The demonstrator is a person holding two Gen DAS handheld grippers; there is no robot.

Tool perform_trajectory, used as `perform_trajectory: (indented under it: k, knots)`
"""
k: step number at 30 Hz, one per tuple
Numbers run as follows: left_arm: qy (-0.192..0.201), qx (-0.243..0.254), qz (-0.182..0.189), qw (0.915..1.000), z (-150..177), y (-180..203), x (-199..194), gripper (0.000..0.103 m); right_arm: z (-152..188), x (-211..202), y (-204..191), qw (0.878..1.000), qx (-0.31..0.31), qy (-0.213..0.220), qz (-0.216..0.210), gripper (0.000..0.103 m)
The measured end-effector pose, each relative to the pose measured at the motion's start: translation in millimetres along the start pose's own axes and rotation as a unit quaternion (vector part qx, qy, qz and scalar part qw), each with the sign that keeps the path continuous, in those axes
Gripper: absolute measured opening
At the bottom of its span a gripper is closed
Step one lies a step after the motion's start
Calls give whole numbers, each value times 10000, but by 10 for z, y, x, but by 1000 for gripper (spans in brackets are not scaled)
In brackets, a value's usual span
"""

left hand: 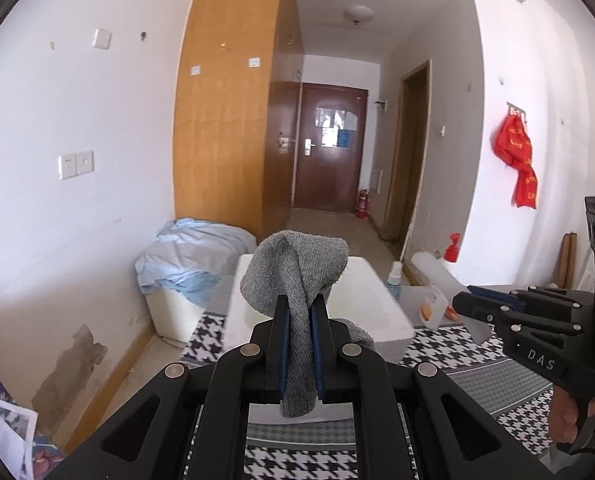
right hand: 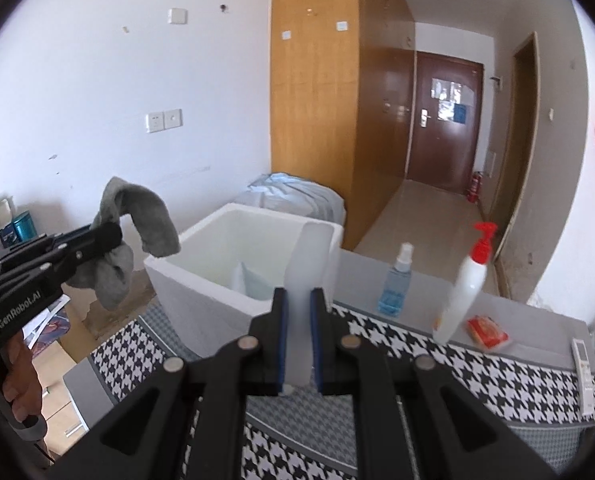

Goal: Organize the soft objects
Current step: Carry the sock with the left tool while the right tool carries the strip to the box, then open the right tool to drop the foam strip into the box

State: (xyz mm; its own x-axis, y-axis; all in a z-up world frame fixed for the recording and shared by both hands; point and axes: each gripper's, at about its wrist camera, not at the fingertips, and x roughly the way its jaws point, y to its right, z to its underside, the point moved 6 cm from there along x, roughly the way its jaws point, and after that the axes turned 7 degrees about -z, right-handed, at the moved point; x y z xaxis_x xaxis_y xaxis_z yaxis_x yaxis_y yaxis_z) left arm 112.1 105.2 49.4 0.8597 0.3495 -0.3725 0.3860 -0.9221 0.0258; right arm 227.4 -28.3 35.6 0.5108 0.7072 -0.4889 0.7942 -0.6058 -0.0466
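Note:
My left gripper (left hand: 299,312) is shut on a grey sock (left hand: 297,268), which bunches above the pads and hangs below them. The right wrist view shows the same sock (right hand: 145,216) drooping from the left gripper (right hand: 113,234), up in the air left of a white foam box (right hand: 185,236). That box (left hand: 373,280) stands just behind the sock, with a light blue item (right hand: 253,284) inside. My right gripper (right hand: 298,300) is shut on a pale white strip (right hand: 307,252) standing upright before the box. Seen from the left wrist, the right gripper (left hand: 459,304) and its blurred strip (left hand: 437,276) are at the right.
A houndstooth cloth (right hand: 457,376) covers the table. On it stand a blue spray bottle (right hand: 395,284) and a white bottle with a red pump (right hand: 465,284), and a red packet (right hand: 487,332) and a remote control (right hand: 583,364) lie nearby. Light blue bedding (left hand: 189,256) is heaped on a white tub by the wardrobe.

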Motion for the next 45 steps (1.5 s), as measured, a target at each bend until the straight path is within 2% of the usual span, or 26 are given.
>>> perform_trajectory:
  k: [17, 34, 45]
  knots:
    - [-138, -158, -525, 9984, 227, -509, -37, 10, -231, 598, -358, 9983, -207, -315, -433, 13]
    - [-371, -103, -713, 9967, 447, -615, -76, 10, -348, 1069, -475, 9967, -131, -628, -503, 13]
    - [-297, -128, -812, 9962, 441, -679, -178, 10, -320, 1279, -450, 9950, -31, -851, -527, 14]
